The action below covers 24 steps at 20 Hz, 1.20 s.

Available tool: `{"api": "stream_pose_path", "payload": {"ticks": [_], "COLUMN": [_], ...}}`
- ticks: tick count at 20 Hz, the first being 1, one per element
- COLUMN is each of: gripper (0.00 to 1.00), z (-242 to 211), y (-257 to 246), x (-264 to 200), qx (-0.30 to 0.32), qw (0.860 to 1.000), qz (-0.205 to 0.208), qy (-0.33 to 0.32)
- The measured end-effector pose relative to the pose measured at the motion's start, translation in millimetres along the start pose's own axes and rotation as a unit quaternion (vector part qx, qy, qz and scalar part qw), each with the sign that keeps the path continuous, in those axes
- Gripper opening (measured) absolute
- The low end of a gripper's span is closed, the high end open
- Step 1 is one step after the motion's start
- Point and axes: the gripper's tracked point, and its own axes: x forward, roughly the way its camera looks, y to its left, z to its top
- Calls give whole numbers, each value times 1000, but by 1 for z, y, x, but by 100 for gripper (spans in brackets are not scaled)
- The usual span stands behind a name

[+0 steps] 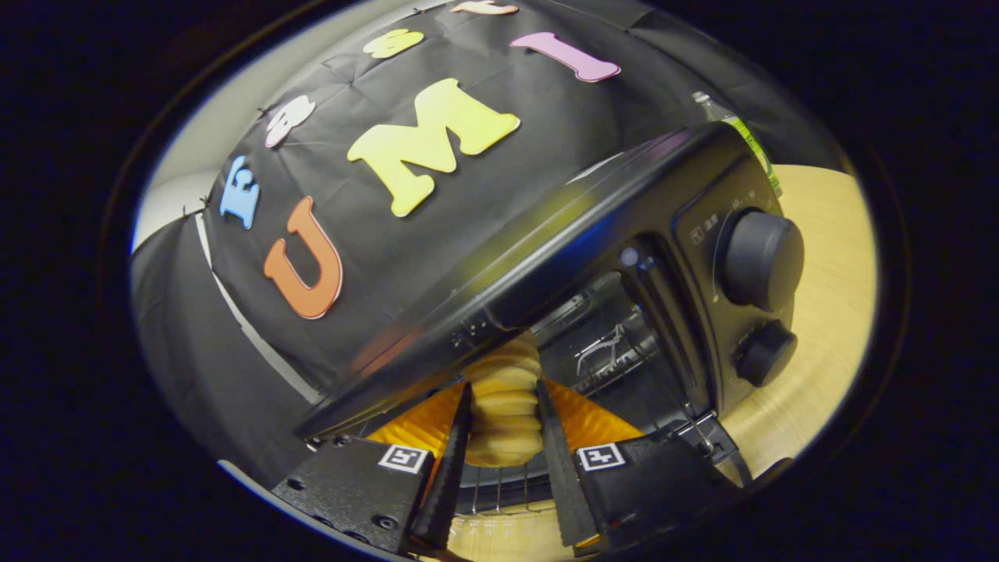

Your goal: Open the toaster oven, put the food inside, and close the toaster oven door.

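Because the food has to go in through the open front, I have the gripper (503, 460) tipped hard to one side and pointed into the mouth of the toaster oven (624, 257); its two fingers are drawn in narrow and press on either flank of the pastry (503, 406), so the piece is clamped between them and carried end-first. The fingers are long tapered wedges with ridged, saw-like inner faces, which I judge bite well into something this soft; the pastry is pale golden, matt, built of stacked rounded ridges like a croissant or spiral bun, and its far end already reaches under the oven's upper front edge. Just below the fingers I can see the thin parallel wires of a rack (499, 492), which is where I mean to set it down; whether the pastry touches the wires yet I cannot tell. Beyond, the oven's body is smooth dark metal with a soft sheen, and the cavity shows bright reflective wire and a heating rod; beside the opening sit two round matt knobs (761, 261) on the control panel. Farther off, the light wood-grain table (827, 312) carries the oven, and a clear bottle (741, 133) stands behind it.
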Motion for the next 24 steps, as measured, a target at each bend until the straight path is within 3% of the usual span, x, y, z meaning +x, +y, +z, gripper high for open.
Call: {"api": "stream_pose_path", "payload": {"ticks": [2,6,12,19,24], "gripper": [56,99,100,100,100], "z": [0,-10,-10,-34,-64], "y": [1,7,13,27,8], "x": [-1,-7,-38,-100,-140], "qx": [3,-37,-52,-108,-182], "qw": [1000,998,998,992,977], "qz": [6,21,6,21,-39], "qy": [4,37,40,53,103]}}
